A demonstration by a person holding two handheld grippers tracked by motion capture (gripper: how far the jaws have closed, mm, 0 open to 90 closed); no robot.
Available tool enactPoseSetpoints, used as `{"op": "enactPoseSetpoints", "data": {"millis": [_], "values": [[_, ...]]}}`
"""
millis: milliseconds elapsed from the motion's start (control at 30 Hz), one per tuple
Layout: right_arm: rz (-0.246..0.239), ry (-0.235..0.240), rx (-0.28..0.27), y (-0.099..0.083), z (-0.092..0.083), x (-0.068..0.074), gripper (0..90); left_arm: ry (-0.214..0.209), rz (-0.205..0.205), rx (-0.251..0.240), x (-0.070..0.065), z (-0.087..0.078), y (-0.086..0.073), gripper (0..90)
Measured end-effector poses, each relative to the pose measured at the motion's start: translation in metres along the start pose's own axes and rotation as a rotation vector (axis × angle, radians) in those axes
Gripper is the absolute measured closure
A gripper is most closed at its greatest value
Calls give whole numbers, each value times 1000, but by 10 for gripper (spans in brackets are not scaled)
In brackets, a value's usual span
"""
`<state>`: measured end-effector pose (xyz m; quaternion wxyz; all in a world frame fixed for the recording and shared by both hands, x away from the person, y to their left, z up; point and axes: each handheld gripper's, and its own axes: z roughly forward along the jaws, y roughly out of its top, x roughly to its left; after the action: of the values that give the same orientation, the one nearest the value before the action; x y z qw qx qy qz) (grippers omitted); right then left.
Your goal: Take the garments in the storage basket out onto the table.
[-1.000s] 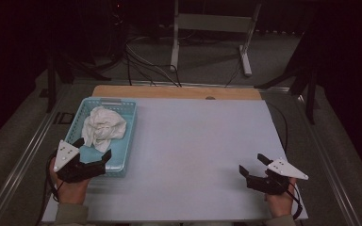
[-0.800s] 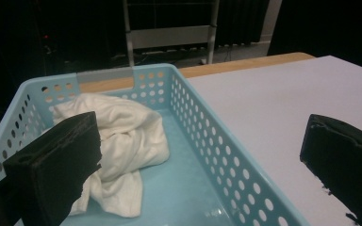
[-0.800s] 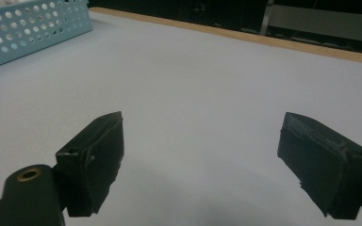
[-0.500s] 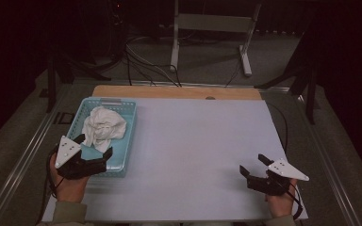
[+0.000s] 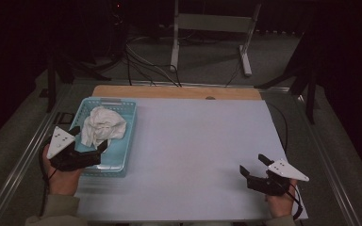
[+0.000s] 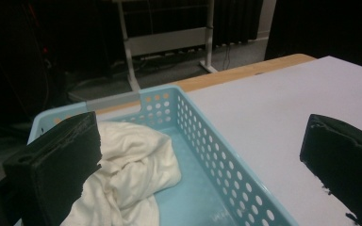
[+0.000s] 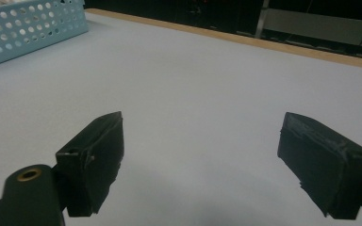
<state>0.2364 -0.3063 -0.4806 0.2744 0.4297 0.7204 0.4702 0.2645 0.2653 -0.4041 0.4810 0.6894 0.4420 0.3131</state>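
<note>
Over the near end of the blue basket [image 5: 122, 141], the left tongs [image 5: 88, 140] hang with jaws apart just short of the crumpled white cloth [image 5: 102, 126] inside it, nothing gripped yet, while the right tongs [image 5: 253, 165] wait, likewise apart, well off over the bare bench [image 5: 202, 136].

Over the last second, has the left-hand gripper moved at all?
Yes. The left gripper has crept forward along the blue basket, toward the white cloth.
</note>
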Motion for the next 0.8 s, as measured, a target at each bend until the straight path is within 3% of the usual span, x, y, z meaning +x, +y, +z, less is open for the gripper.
{"op": "enactPoseSetpoints", "data": {"millis": [133, 533, 800], "values": [[-1, 0, 0, 0, 0, 0, 152, 8, -16, 10, 5, 1, 3, 0], [-2, -4, -1, 0, 0, 0, 152, 23, 6, 22, 13, 10, 11, 0], [-2, -3, -1, 0, 0, 0, 152, 37, -1, 26, 20, 17, 16, 0]]}}
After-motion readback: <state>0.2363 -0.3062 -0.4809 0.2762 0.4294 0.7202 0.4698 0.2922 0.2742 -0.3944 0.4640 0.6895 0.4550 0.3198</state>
